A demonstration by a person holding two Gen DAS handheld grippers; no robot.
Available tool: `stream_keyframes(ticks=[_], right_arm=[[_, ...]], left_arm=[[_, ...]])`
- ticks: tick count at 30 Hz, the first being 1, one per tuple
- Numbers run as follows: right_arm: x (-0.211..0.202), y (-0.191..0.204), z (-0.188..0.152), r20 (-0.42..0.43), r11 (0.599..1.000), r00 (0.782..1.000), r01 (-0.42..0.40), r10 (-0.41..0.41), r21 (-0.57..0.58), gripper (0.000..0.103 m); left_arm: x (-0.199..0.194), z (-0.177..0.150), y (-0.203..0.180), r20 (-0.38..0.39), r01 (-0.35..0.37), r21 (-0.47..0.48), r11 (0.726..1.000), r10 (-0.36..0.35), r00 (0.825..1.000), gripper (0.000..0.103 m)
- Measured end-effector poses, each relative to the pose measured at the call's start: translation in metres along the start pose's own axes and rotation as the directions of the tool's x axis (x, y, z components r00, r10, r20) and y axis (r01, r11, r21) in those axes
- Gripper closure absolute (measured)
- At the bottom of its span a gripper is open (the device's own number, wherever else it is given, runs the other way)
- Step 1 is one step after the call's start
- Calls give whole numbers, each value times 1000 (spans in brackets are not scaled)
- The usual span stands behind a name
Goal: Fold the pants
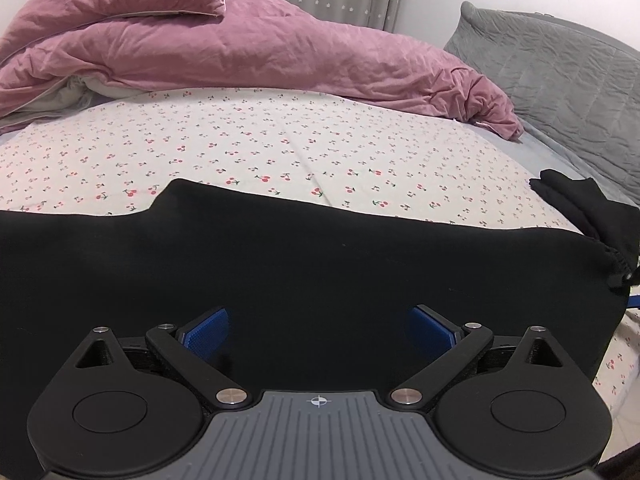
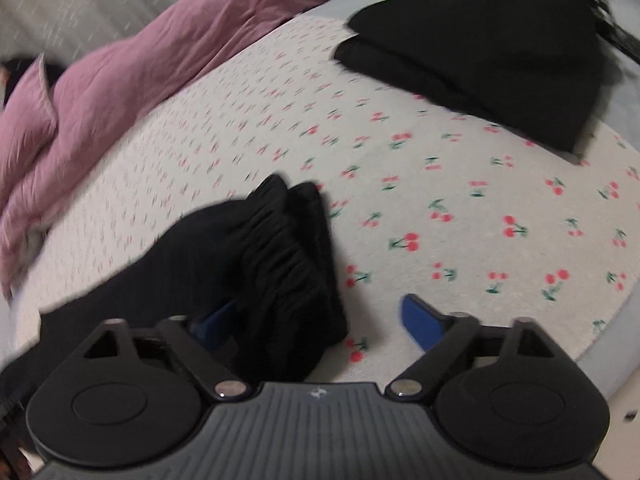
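Observation:
Black pants (image 1: pixel 304 264) lie flat across the cherry-print sheet (image 1: pixel 248 144), legs folded together, running left to right. My left gripper (image 1: pixel 318 330) is open right above the pants' near edge, its blue pads (image 1: pixel 208 330) spread wide over the cloth. The elastic waistband (image 2: pixel 288 256) shows in the right wrist view, bunched up. My right gripper (image 2: pixel 320 320) is open with the waistband end between its jaws; the left pad (image 2: pixel 216 320) is partly hidden by the cloth. That view is blurred.
A pink duvet (image 1: pixel 240 48) with a pillow is heaped at the back of the bed. A grey quilted headboard (image 1: pixel 560 80) stands at right. A folded black garment (image 2: pixel 488 52) lies on the sheet's far right corner.

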State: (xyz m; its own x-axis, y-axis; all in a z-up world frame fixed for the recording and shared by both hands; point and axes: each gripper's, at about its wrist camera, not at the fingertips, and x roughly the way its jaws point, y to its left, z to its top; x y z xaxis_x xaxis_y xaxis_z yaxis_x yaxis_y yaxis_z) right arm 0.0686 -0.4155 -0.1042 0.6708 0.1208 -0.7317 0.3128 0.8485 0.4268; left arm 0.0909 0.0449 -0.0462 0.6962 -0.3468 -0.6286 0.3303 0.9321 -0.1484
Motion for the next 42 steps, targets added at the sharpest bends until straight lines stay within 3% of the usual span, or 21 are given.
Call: stream_keyframes(ticks=[1,2,4,5,9,12,15,20,25,28,30,31,34,36,39,40,42], right_arm=[[2,7,-2,-5,999,1000,-6,6,-40,47],[4,13,-4,-8,998,1000,-14,14,-67,51],[4,22,-5,4,996,1000,16,-15,-89,70],[2,24,-6,14,996,1000,7,-6,-92,72],[-19,40,-1,100,995,995,-13,22,-94,76],[-37,72,0,186,984,979,-47,79,-172,76],[-47,117,-5,220,953,963,-88,157,-291,76],[-41,193,-24,168,862,952,-147,257,-484,76],[-23,237,-37,83,793,956,-183,281,-581,76],[-11,256,-47,38,768,960,-199,278,-608,76],[-3,268,-55,2,747,961,-214,277,-630,76],[2,273,-60,-20,733,961,-224,276,-643,76],[15,287,-72,-84,695,962,-248,261,-676,74],[23,291,-82,-129,677,960,-268,249,-686,64],[26,298,-95,-252,613,926,-375,281,-696,45],[22,299,-98,-283,586,911,-409,299,-699,37],[10,300,-104,-289,534,900,-428,326,-729,30]], left_arm=[[1,0,-1,-2,0,-1,1000,0,1000,4],[1,0,-2,-5,-2,-3,1000,2,1000,4],[1,0,-3,-6,0,-5,1000,0,1000,4],[1,0,-4,-4,2,-5,1000,-2,1000,4],[1,0,-4,0,9,-4,1000,-9,1000,4],[3,0,-2,3,23,-17,1000,-23,1000,4],[6,1,2,-3,52,-56,997,-52,999,4],[12,0,10,-23,71,-123,990,-74,997,4],[10,-1,16,-20,69,-152,986,-73,997,4],[8,0,25,3,114,-201,973,-115,993,4],[8,0,36,34,182,-278,943,-180,983,4],[9,0,43,63,243,-339,909,-236,970,4],[20,-5,65,151,399,-518,757,-378,913,4],[30,-8,71,163,439,-578,688,-429,888,4],[46,-12,69,121,445,-620,646,-482,868,5],[50,-12,67,113,453,-618,643,-497,861,6],[53,-12,60,96,460,-600,655,-512,853,6]])
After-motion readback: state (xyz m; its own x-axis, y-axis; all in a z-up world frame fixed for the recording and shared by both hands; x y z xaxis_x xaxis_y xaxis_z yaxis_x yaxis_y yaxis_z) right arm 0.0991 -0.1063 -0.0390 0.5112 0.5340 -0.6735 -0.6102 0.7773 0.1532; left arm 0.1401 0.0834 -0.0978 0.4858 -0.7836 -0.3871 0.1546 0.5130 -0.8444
